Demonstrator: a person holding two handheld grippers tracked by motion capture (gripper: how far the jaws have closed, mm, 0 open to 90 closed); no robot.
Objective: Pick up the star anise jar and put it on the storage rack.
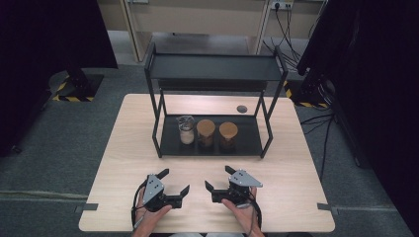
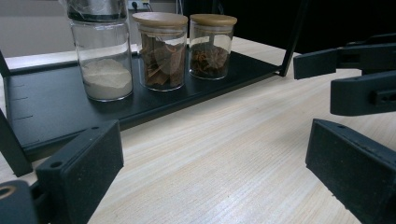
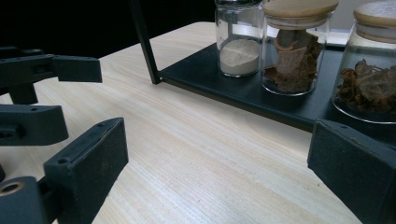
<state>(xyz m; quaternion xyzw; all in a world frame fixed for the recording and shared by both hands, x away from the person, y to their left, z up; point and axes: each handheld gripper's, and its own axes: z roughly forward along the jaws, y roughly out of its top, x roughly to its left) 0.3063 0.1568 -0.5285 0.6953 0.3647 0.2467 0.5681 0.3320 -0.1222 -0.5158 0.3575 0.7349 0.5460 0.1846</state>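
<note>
Both grippers wait before the jar rack.
Left gripper and right gripper gape wide, empty; three jars stand at twelve o'clock, reachable.

Soft overhead light, dim dark surroundings.
A bright patch glares on the table beyond the fingers; in both gripper views the jaws nearest the lens blur, while the jars ahead stay fairly sharp.

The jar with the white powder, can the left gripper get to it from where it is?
Probably yes. The left gripper is open on the table, and bare wood lies between it and the white powder jar. The jar stands leftmost on the rack's bottom shelf, whose front is open.
</note>
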